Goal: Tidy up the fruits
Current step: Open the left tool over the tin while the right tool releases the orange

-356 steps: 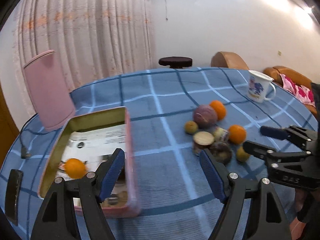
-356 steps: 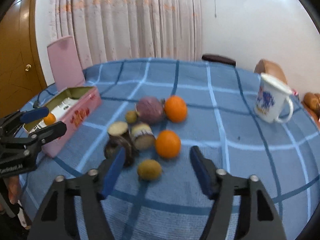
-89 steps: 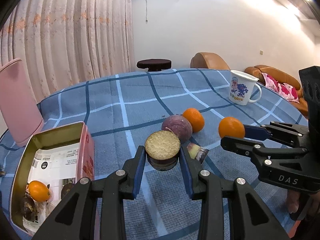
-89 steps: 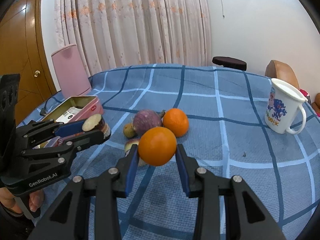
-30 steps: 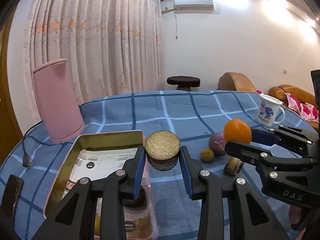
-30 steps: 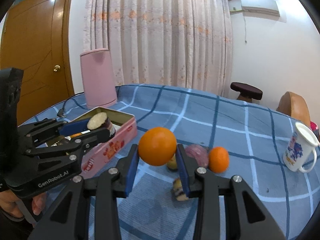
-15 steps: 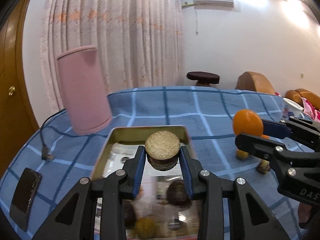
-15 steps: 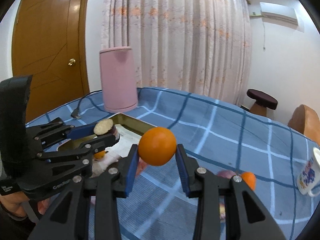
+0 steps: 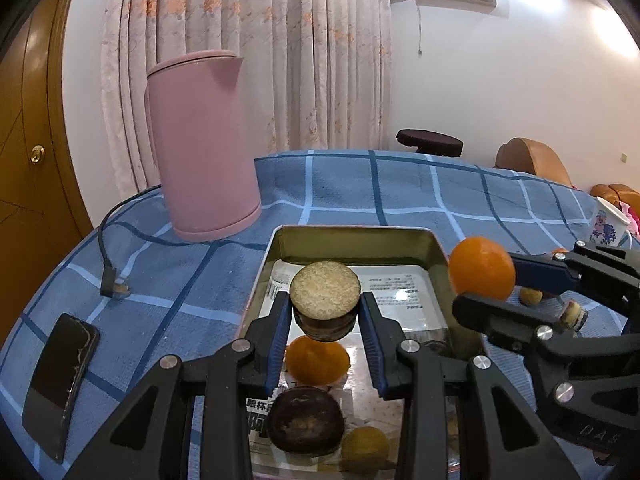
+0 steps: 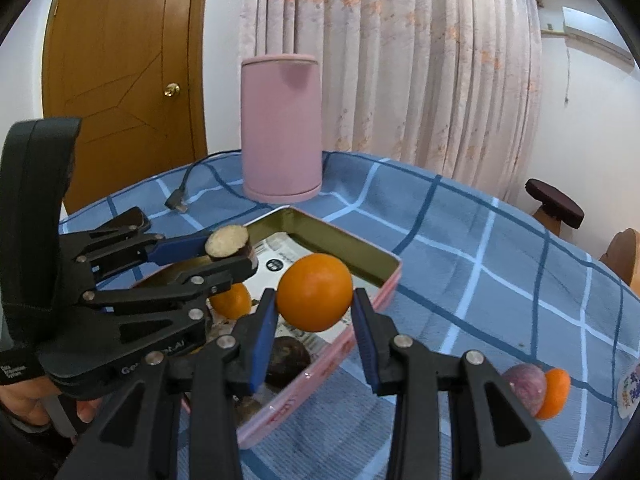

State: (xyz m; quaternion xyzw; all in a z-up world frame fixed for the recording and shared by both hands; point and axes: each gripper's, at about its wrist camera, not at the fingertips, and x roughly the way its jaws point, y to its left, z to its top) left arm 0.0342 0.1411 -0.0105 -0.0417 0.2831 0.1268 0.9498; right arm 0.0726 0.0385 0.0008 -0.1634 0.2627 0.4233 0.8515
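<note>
My left gripper (image 9: 325,312) is shut on a cut dark fruit piece with a pale flat face (image 9: 325,295), held above the open pink tin (image 9: 356,237). My right gripper (image 10: 315,300) is shut on an orange (image 10: 315,291), held over the tin's right rim (image 10: 384,258). The orange also shows in the left wrist view (image 9: 481,273), and the cut piece in the right wrist view (image 10: 229,241). In the tin lie an orange (image 9: 317,361), a dark fruit (image 9: 306,420) and a small yellow fruit (image 9: 365,449) on printed paper.
A pink kettle (image 9: 204,140) stands behind the tin with its cord and plug (image 9: 114,286). A black phone (image 9: 60,380) lies at the left. A purple fruit (image 10: 524,386) and an orange (image 10: 556,392) remain on the blue checked cloth. A white mug (image 9: 608,226) stands far right.
Both grippers have moved left from the fruit pile to above the tin, each still holding its fruit. The kettle and tin now look closer.
</note>
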